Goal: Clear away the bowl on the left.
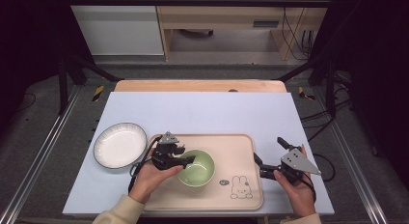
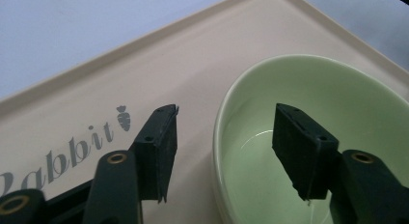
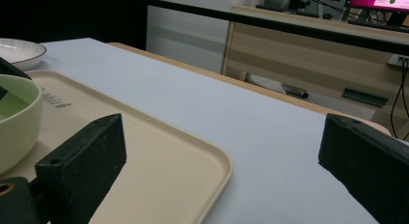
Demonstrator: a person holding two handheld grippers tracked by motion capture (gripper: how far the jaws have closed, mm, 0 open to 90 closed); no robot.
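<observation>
Straddling the near-left rim of the pale green glazed ceramic bowl [image 1: 196,168], the left gripper [image 2: 224,154] has its jaws spread, one inside and one outside, not yet pinching. The bowl sits mid-way on the beige plastic tray [image 1: 241,143] (printed "Rabbit" with a carrot). It likely handles stiff, slick and breakable; the rim is the grip. The right gripper [image 1: 269,154] hovers agape just beside the tray.
</observation>
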